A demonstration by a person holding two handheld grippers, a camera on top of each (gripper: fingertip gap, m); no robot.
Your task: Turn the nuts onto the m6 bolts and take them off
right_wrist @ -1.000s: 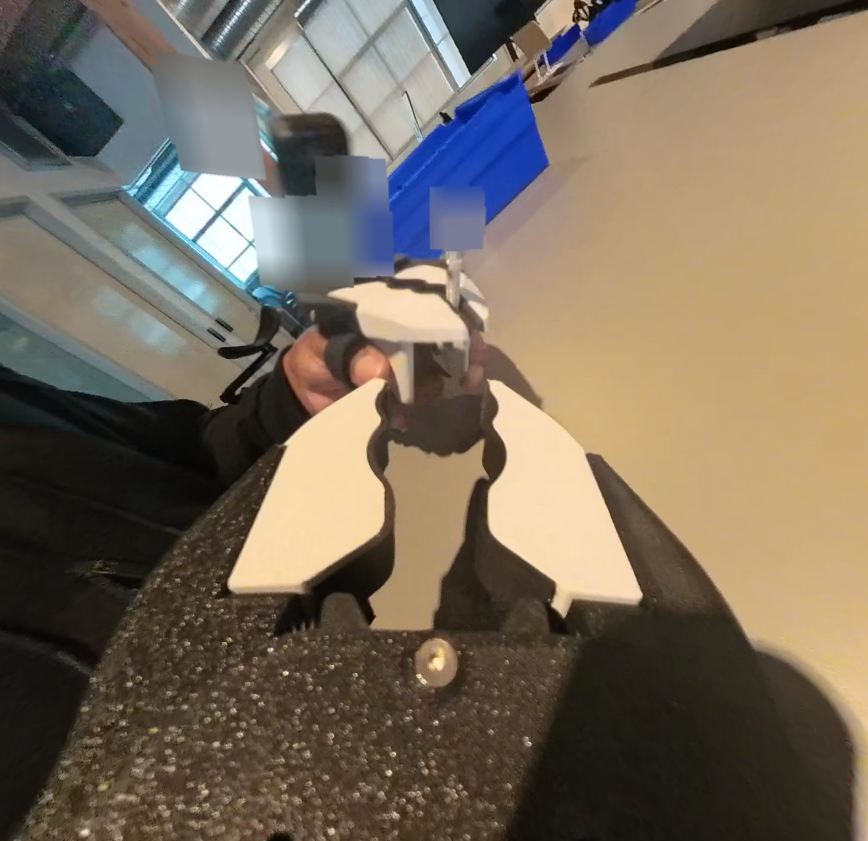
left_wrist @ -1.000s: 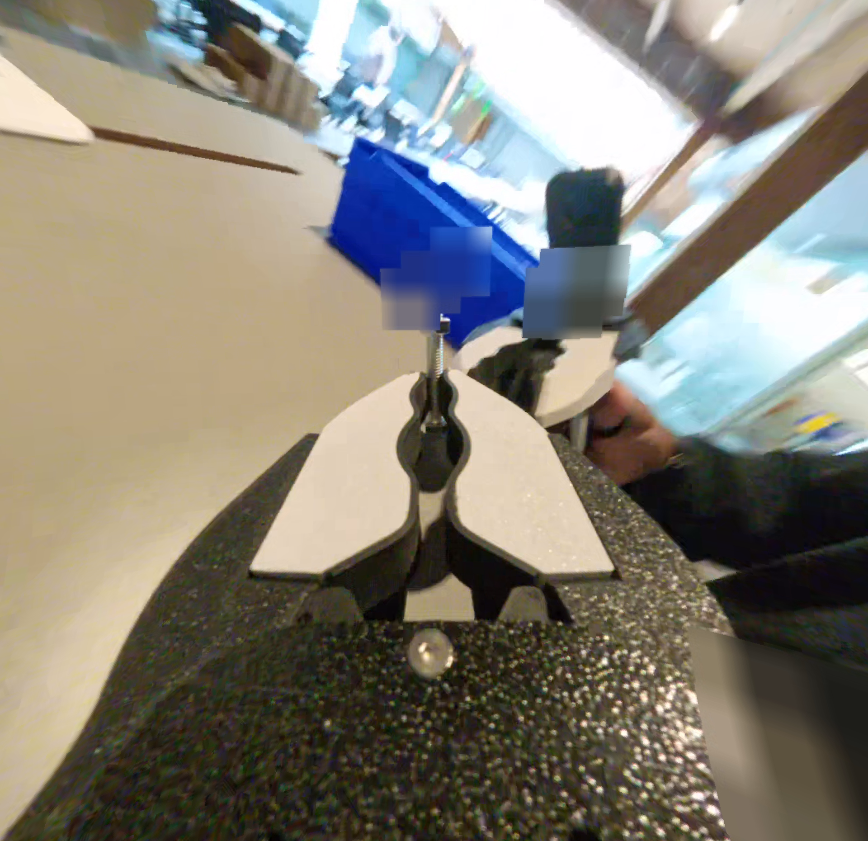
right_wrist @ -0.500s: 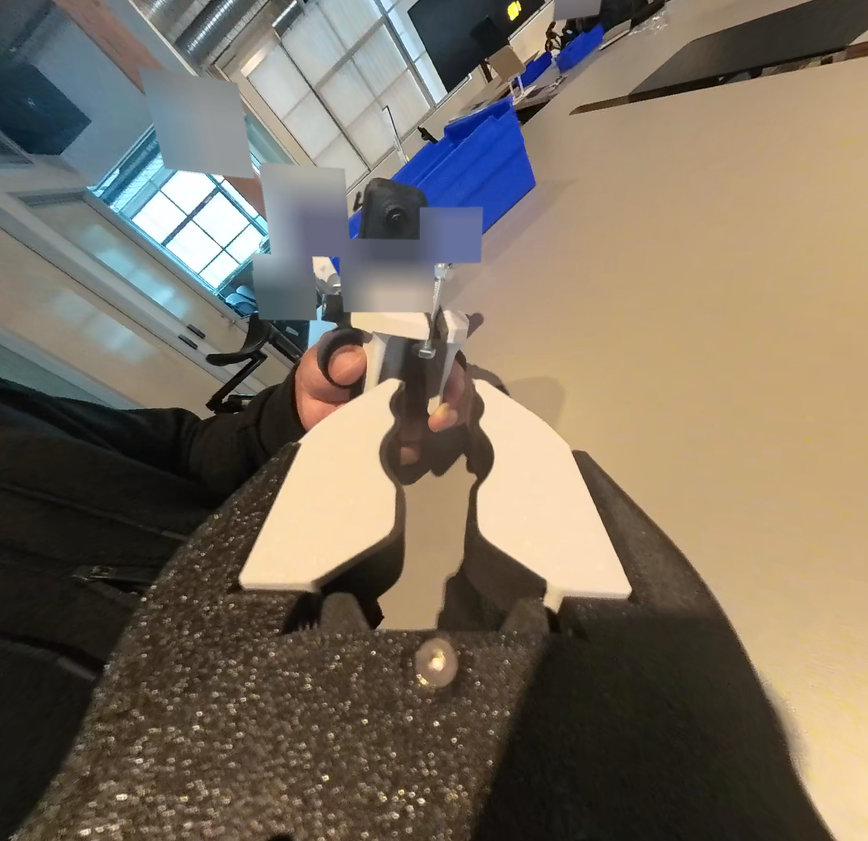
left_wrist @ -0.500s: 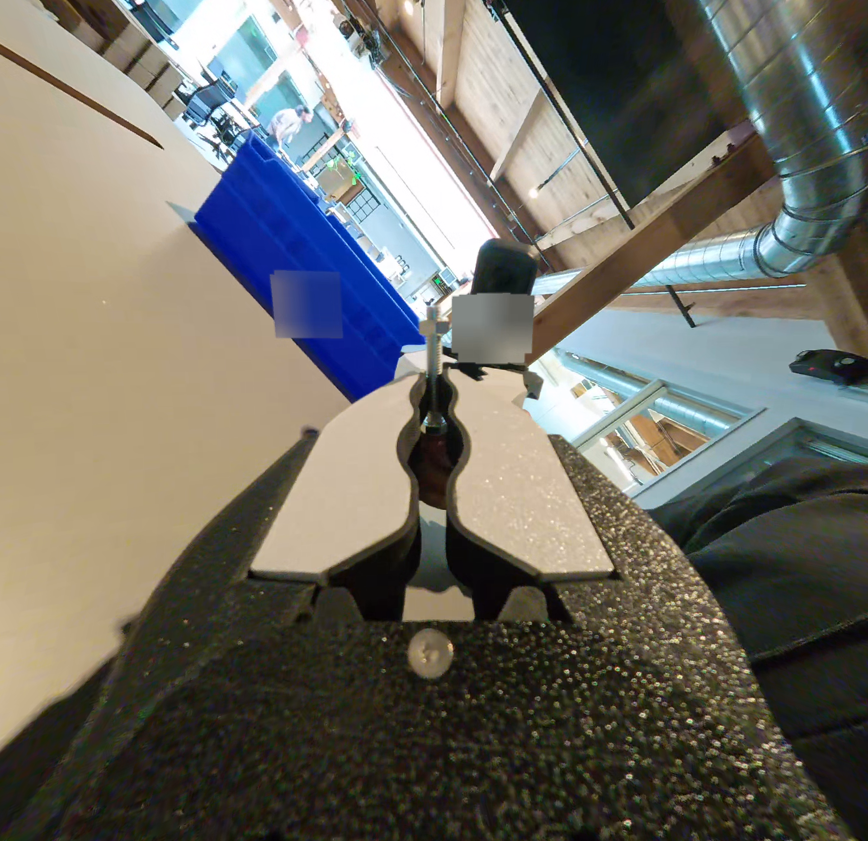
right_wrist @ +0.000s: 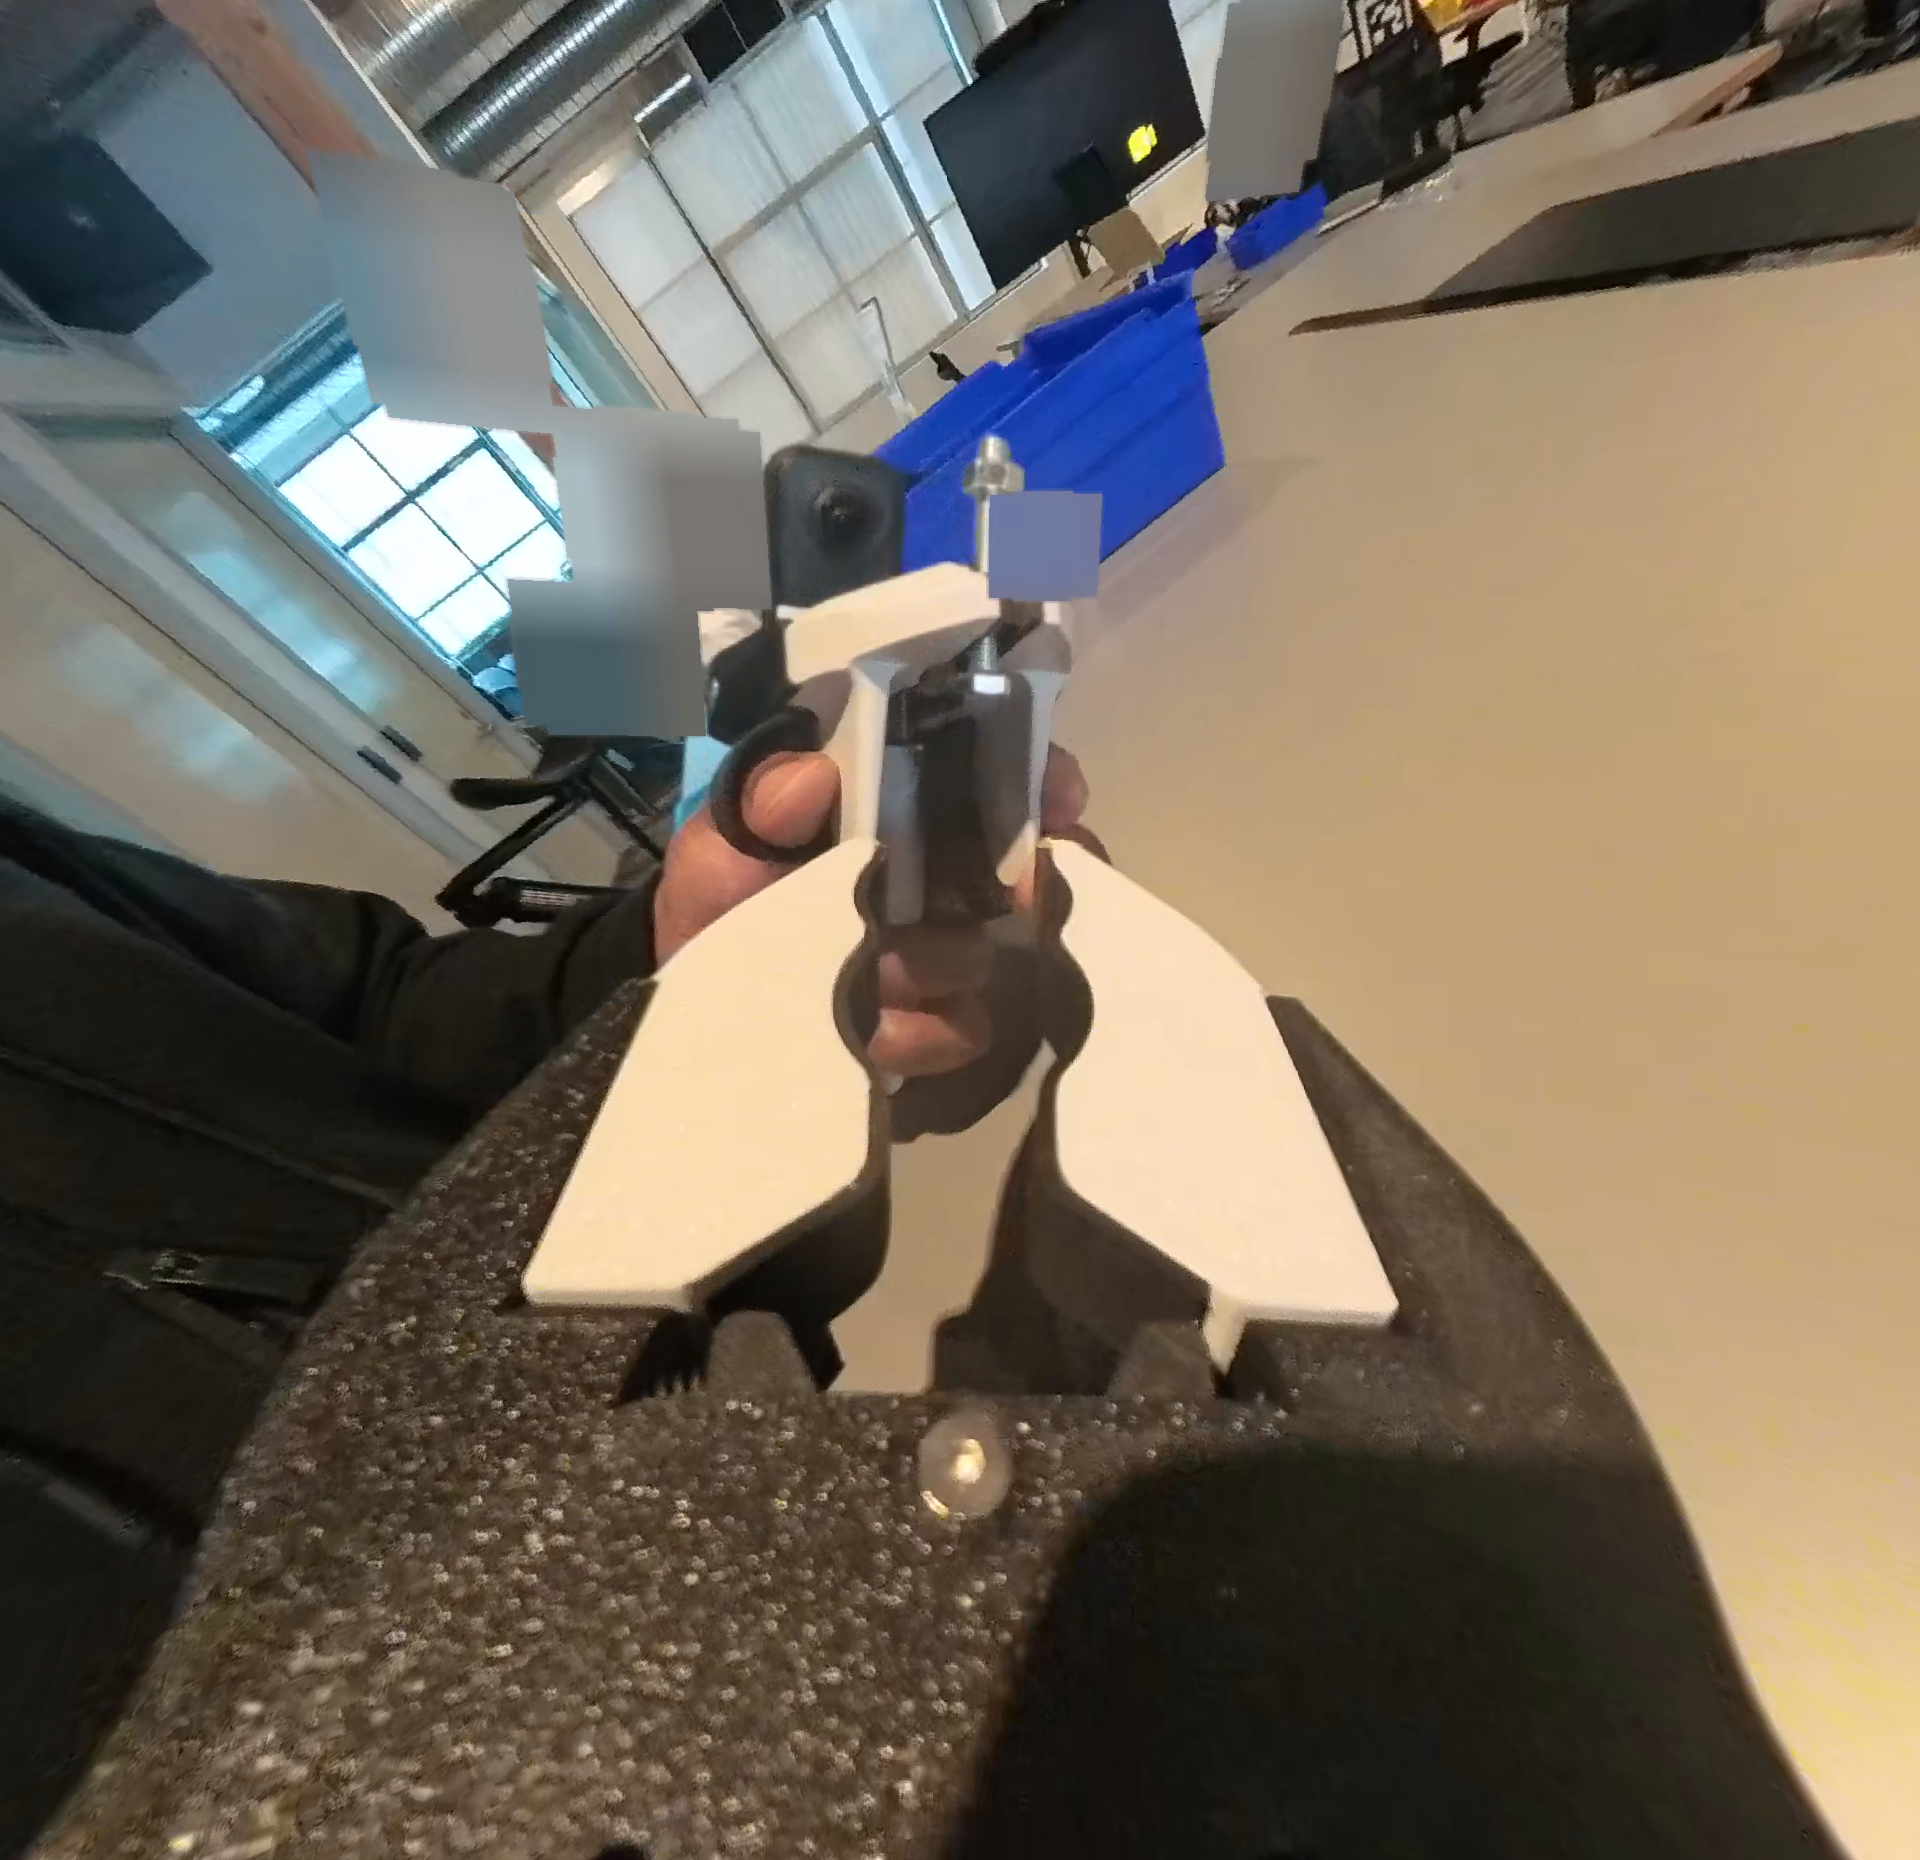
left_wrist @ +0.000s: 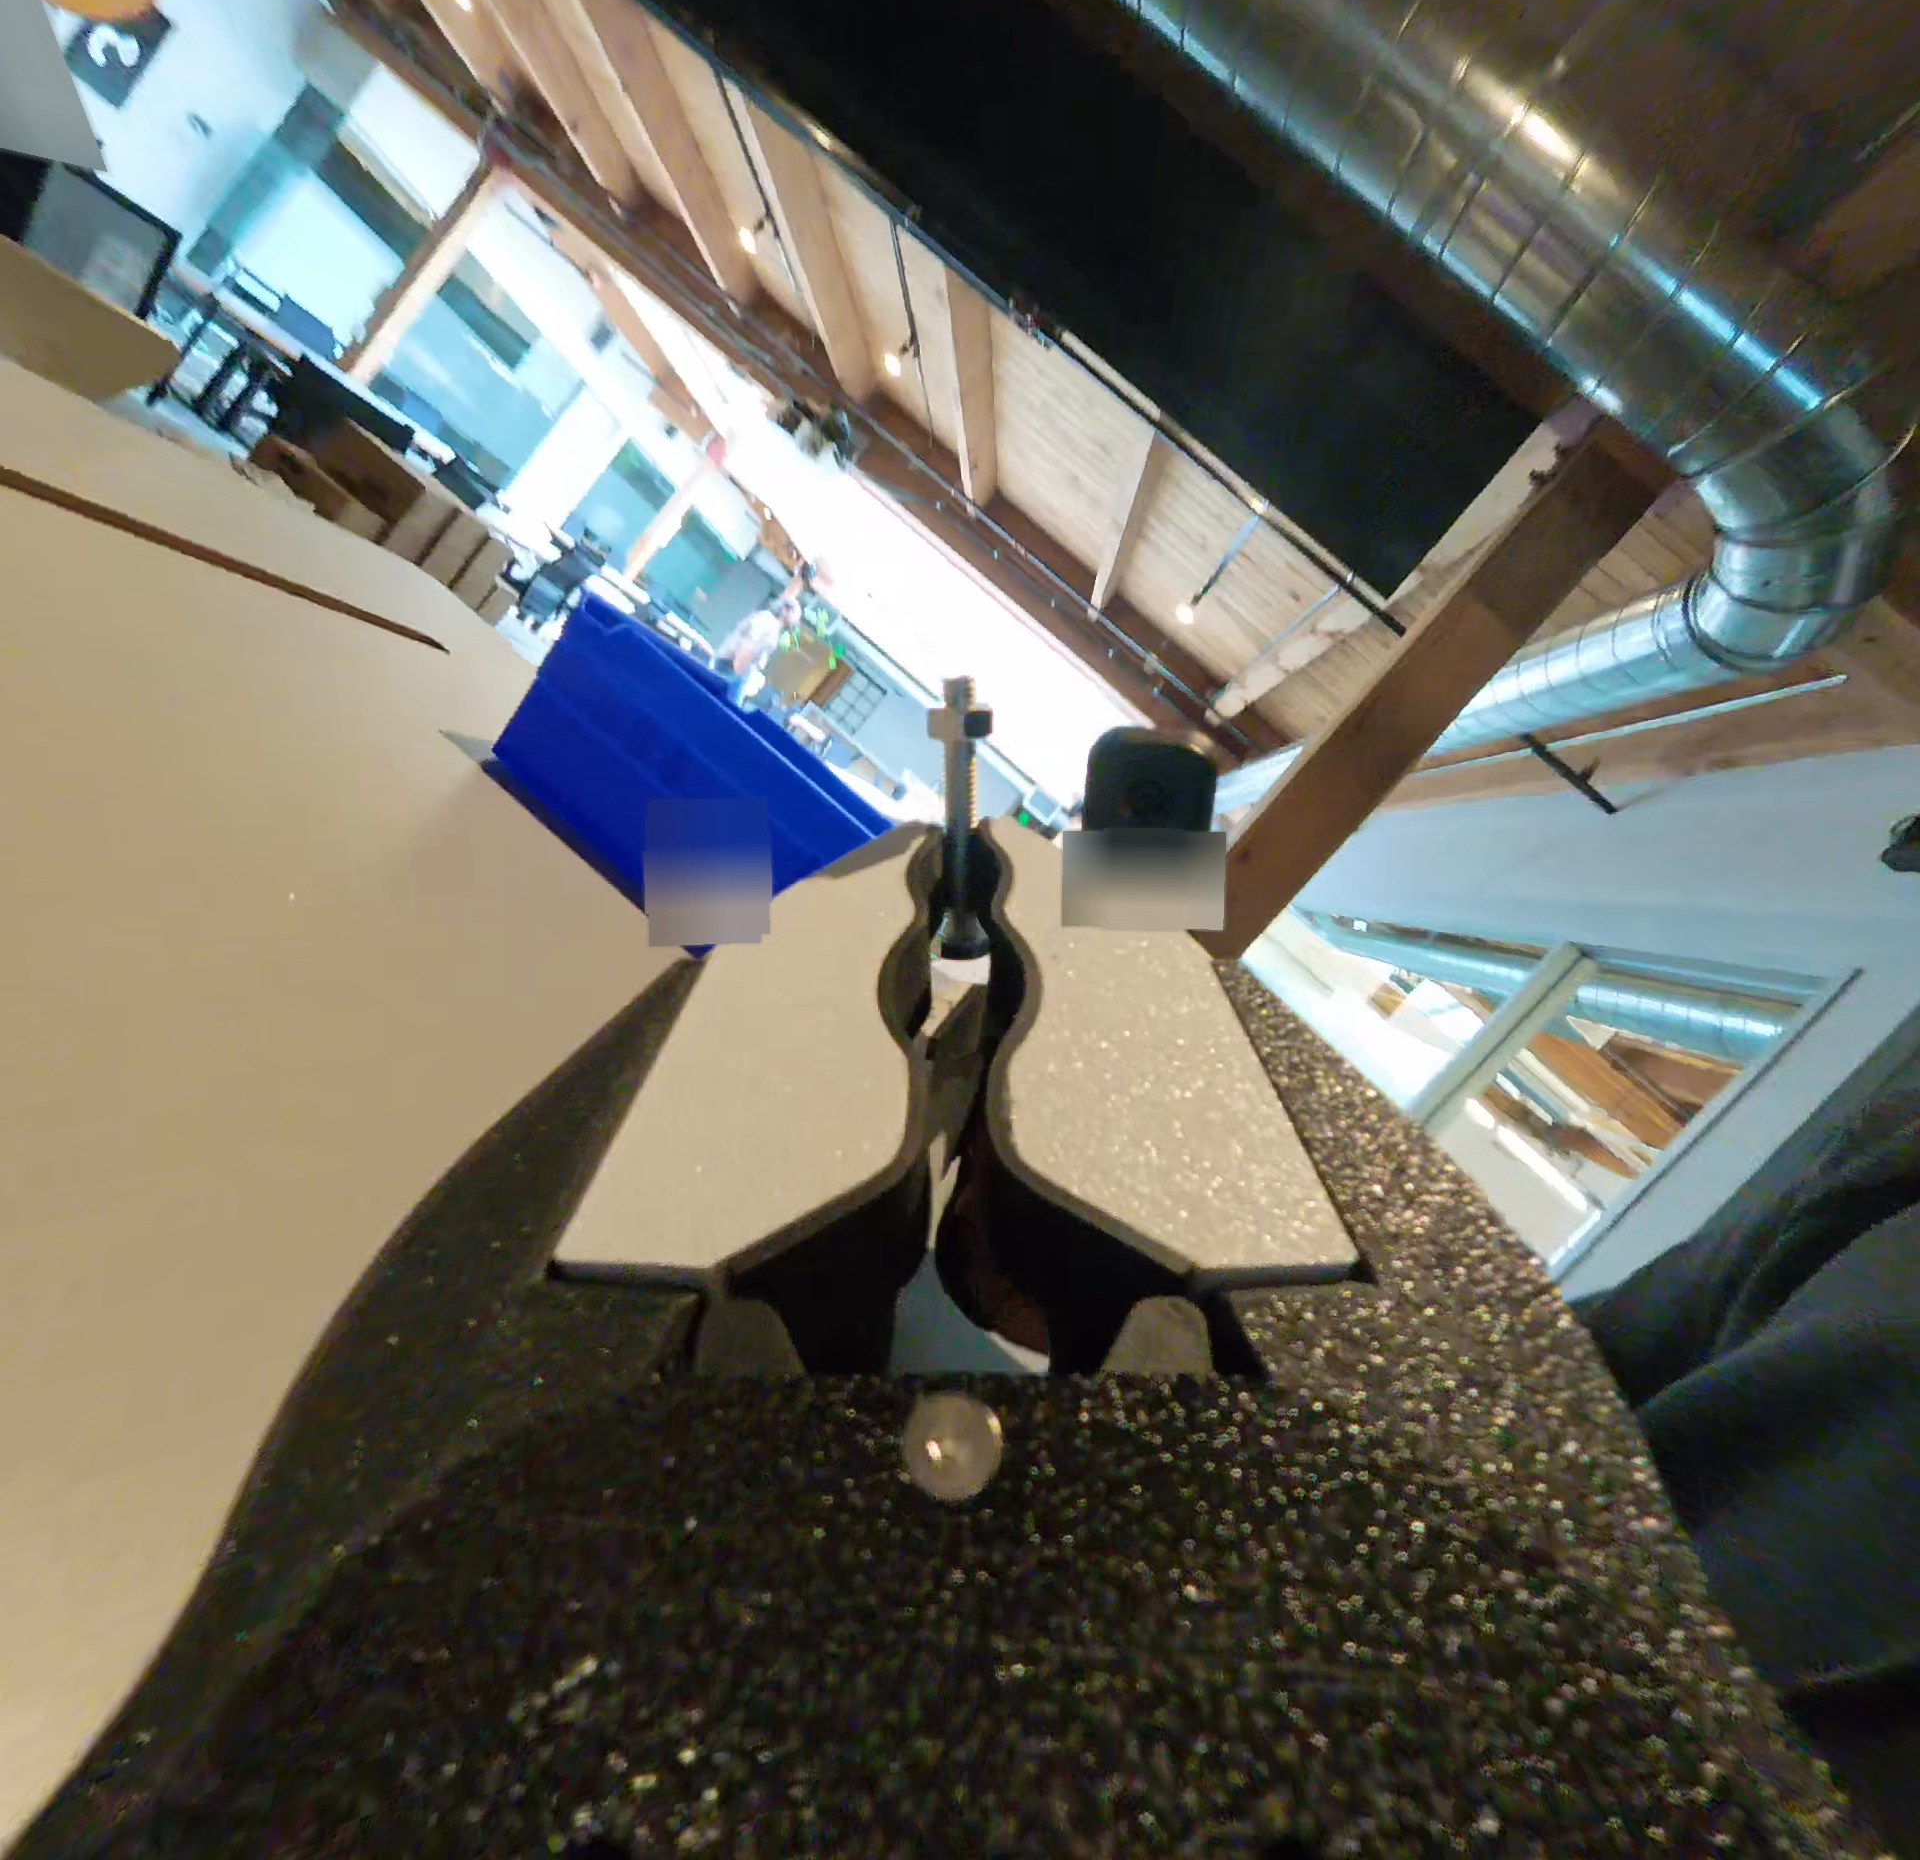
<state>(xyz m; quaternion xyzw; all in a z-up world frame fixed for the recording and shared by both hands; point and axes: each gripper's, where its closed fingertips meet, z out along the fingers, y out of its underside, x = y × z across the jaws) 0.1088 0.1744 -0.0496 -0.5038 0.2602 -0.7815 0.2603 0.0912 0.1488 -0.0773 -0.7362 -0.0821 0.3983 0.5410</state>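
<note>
My left gripper [left_wrist: 961,854] was clamped on the bolt [left_wrist: 958,771], whose shank pointed straight out past the fingertips, the nut [left_wrist: 961,721] sitting near its far tip above the desk [left_wrist: 208,823]. My right gripper [right_wrist: 961,875] stood parted and empty, facing them from just short, the nearer one to reach the nut. Blur patches hid part of the shank there.

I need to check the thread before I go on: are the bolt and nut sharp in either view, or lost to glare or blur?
Left wrist view: the bolt and its nut near the tip are sharp, backlit by bright windows but readable; the left tongs are shut on the shank. Right wrist view: the bolt is farther off, soft, and partly under a mosaic patch; the right tongs are open.
</note>
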